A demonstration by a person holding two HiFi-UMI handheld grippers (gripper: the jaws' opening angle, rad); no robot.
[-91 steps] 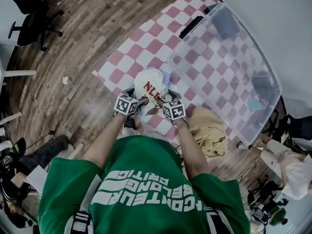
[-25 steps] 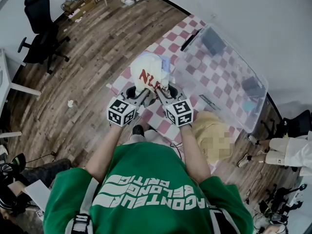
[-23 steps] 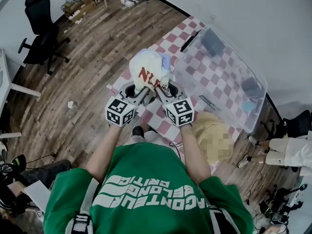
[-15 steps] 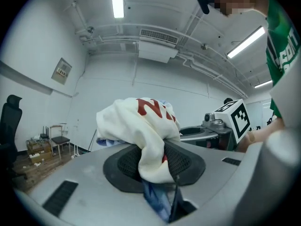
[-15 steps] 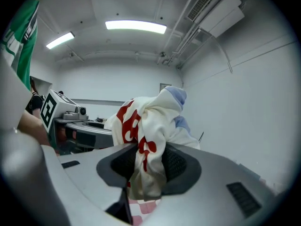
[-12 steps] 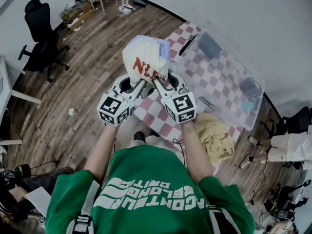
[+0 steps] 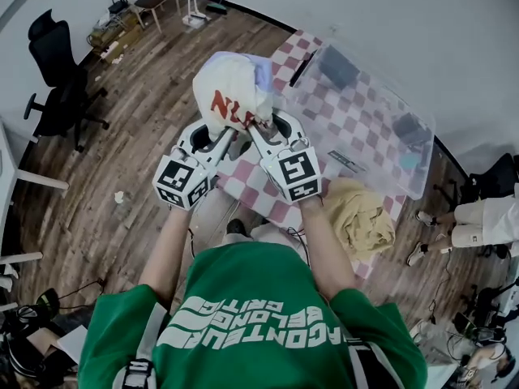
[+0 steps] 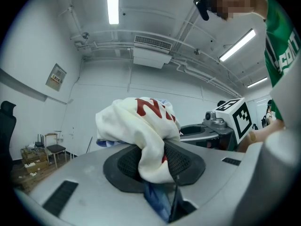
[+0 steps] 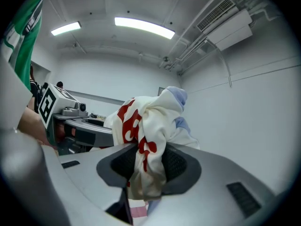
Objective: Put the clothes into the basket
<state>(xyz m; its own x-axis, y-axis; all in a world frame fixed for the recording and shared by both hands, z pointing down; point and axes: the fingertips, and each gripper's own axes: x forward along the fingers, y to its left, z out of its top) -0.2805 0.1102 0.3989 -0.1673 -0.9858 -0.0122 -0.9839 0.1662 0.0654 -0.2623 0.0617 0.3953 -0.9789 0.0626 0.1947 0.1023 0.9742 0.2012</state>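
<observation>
A bunched white garment with red lettering (image 7: 229, 96) and a pale blue part is held high in the air between both grippers. My left gripper (image 7: 217, 138) is shut on its left side, and the cloth (image 8: 141, 126) bulges out between the dark pads. My right gripper (image 7: 258, 133) is shut on its right side, where the garment (image 9: 146, 121) spills over the pads. The clear plastic basket (image 7: 369, 116) lies on the checkered mat to the right of the garment. A yellow garment (image 7: 357, 217) lies crumpled on the mat by the basket's near end.
A red-and-white checkered mat (image 7: 251, 189) covers part of the wood floor (image 7: 138, 104). A black office chair (image 7: 53, 79) stands at the left. A seated person's legs (image 7: 478, 225) are at the right edge. A dark item and a teal item lie inside the basket.
Both grippers have lifted the white garment up from near the floor and carried it a little toward the far side. Their hold on it is unchanged.
</observation>
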